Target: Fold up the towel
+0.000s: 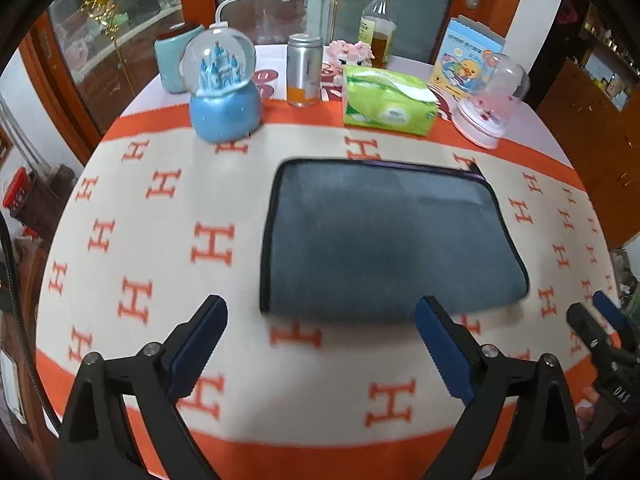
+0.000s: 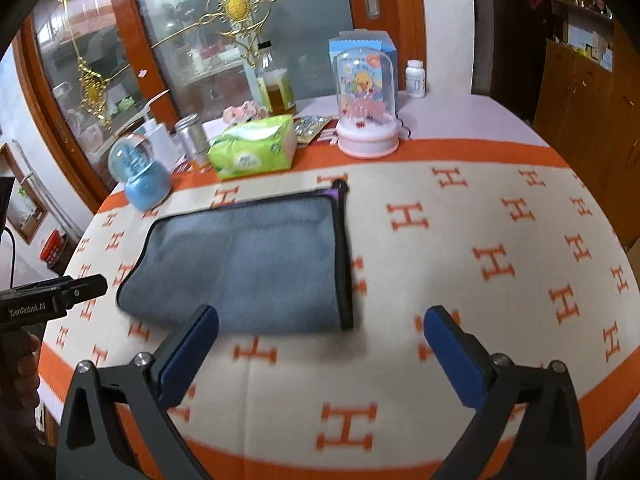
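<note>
Towel (image 1: 384, 240) folded flat, both tongs agape above cloth.

**Lighting and image quality, both wrist views**

Even, moderately bright indoor light falls on the tablecloth (image 1: 132, 216); a soft shadow lies just ahead of the right gripper (image 2: 320, 320). Motion blur smears the towel (image 1: 384, 236) and the H pattern. Glare streaks the glass door (image 2: 224, 56) behind. Fisheye distortion bows the table edge, and the corners vignette to black.
</note>
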Tool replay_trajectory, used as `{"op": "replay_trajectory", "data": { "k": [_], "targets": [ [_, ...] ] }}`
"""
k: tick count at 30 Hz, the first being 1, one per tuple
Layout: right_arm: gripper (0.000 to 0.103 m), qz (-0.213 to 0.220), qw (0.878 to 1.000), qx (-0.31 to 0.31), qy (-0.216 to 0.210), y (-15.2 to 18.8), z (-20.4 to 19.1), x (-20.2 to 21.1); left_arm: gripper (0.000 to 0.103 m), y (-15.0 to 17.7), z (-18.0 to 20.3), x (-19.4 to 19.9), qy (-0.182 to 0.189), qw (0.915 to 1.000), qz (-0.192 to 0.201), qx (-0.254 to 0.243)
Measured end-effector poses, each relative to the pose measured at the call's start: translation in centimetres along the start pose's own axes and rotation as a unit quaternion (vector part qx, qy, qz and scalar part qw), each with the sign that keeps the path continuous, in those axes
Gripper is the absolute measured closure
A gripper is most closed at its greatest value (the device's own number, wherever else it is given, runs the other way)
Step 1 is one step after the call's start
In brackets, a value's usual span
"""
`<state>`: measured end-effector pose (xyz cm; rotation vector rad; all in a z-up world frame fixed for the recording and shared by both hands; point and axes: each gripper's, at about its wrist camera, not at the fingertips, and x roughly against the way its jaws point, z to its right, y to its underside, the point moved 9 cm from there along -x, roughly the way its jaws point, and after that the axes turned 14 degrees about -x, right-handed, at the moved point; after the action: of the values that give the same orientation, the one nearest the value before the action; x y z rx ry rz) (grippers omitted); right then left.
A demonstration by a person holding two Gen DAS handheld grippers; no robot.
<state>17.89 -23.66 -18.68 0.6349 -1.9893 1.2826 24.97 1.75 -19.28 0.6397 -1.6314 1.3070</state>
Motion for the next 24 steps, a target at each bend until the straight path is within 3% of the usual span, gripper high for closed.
{"op": "replay_trajectory", "data": {
  "k": [12,17,24],
  "targets": [
    [0.000,-0.046,0.997,0.053,-0.032,7.0,-0.2,5.5,0.003,7.5,4.6,5.5,0.022,0.9995,0.010,0.022],
    [0.000,-0.045,0.995,0.074,-0.042,8.1,-0.7,8.3,0.003,9.4,5.3,8.9,0.009,0.9995,0.022,0.021],
    [0.000,-0.032,0.994,0.090,-0.044,7.8,-1.2,12.8,0.001,9.7,6.1,13.7,-0.003,0.9987,0.050,0.015]
  ]
}}
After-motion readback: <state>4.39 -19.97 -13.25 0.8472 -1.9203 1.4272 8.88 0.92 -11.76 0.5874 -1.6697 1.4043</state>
